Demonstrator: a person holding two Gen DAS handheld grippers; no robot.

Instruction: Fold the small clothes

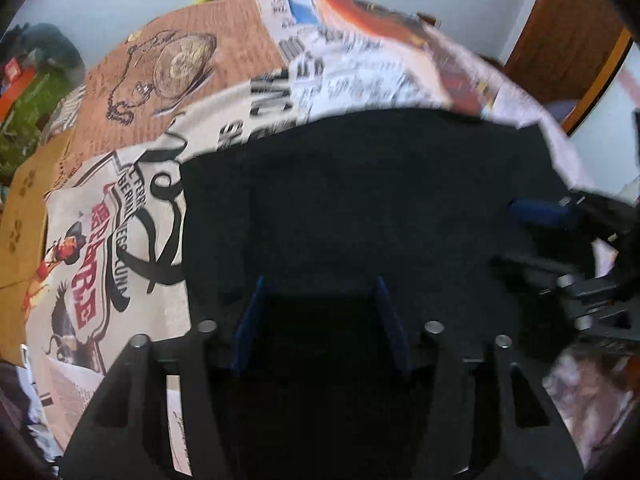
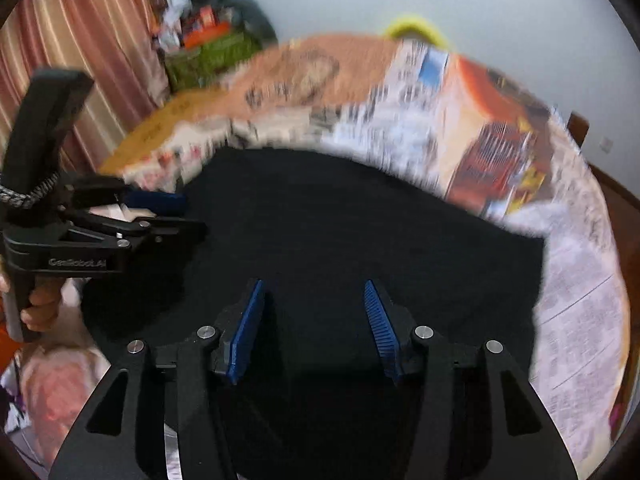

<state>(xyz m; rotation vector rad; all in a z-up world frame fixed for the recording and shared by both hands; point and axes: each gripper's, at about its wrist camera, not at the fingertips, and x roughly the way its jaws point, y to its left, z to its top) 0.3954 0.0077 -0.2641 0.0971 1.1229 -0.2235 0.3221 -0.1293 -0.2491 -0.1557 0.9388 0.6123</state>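
One black garment (image 2: pixel 360 232) lies flat on the table, spread over a printed tablecloth (image 1: pixel 120 240). Two grippers over it, both pointing down at the cloth. Left gripper (image 1: pixel 320 304): blue pads (image 1: pixel 248 332) parted about halfway, nothing pinched between them, only dark fabric below. Right gripper (image 2: pixel 316 312): same, jaws roughly half open, no hold on anything. Left unit also shows in the right wrist view, over the garment's left edge, with one hand (image 2: pixel 40 304) wrapped on its handle. Garment far edge runs clear across both views, printed cloth showing beyond it; right edge has a wide strip of bare tablecloth beside it. One yellow object (image 2: pixel 416 30) at the table's far rim, well apart from the garment. Frames are motion-blurred.
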